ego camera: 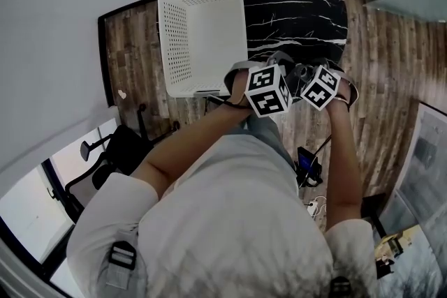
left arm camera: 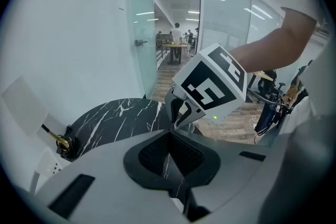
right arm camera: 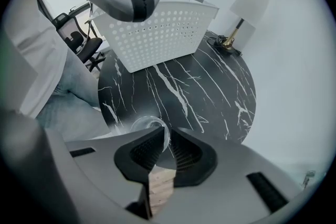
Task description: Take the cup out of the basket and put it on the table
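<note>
Right hand-held gripper [right arm camera: 168,131]: closed narrow on the cup, with the glass wall pinched between its two dark pads.
Cup [right arm camera: 144,124]: clear glass, upright, its round rim showing just left of the jaws. It is out of the basket and at the near edge of the surface. Whether its base rests on the surface cannot be told.
Left hand-held gripper [left arm camera: 170,136]: jaws drawn nearly together, only a thin slit between the pads, nothing held. It is raised beside the right one and points across it.
Marker cubes: the right gripper's cube [left arm camera: 210,86] fills the middle of the left gripper view. From the head view the two cubes sit side by side, near each other, at the edge of the surface closest to the person.
Surface [right arm camera: 210,86]: a round black top veined with white.
Basket [right arm camera: 157,39]: white, perforated, rectangular. It stands on the far left part of the surface as the head view shows it, well apart from the cup, and nothing is visible inside it.
Lamp [right arm camera: 244,8]: white shade on a brass-coloured base, at the far rim of the surface by the wall.
Floor [ego camera: 391,66]: wood planks round the surface.
Person: bare forearms [ego camera: 202,132] reach forward from a pale shirt.
</note>
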Demonstrator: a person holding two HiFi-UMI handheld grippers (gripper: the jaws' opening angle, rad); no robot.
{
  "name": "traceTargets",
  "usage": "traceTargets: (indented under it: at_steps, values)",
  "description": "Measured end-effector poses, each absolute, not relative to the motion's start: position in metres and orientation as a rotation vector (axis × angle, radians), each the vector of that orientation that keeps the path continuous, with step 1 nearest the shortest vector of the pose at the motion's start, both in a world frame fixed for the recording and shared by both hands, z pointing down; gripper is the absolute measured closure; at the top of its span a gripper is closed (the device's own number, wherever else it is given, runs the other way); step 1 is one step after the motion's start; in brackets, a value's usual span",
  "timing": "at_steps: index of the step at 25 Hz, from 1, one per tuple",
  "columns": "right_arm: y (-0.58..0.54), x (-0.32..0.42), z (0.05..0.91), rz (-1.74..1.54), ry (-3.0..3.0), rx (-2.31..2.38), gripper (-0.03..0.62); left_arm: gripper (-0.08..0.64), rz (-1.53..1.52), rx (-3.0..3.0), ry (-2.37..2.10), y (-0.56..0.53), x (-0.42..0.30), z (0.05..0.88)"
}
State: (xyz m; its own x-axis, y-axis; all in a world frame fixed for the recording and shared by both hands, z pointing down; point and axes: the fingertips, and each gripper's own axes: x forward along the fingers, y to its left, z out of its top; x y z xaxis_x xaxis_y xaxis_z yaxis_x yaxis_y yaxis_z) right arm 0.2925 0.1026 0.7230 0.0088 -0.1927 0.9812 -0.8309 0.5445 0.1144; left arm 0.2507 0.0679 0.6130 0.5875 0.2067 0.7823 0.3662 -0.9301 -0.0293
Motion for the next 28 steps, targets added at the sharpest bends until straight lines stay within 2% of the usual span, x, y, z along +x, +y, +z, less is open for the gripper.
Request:
traceTargets:
  at_steps: [13,23,28]
  values:
    - [0.103,0.278,0.669,0.541,-1.529,1.031,0.568,0.554,-1.201,-2.696,-0.385,0.065,0.222,0.582]
    - [0.075,0.241,0.568,0.463,-1.685,1.344,0.568,0.554,-1.086,-2.882,-0.205,0.042,0.174,0.532]
    - [0.052,0.208,0.514,0.398,-1.815,1.519,0.568,0.554,-0.936,-3.007,-0.082,0.026,0.143,0.489]
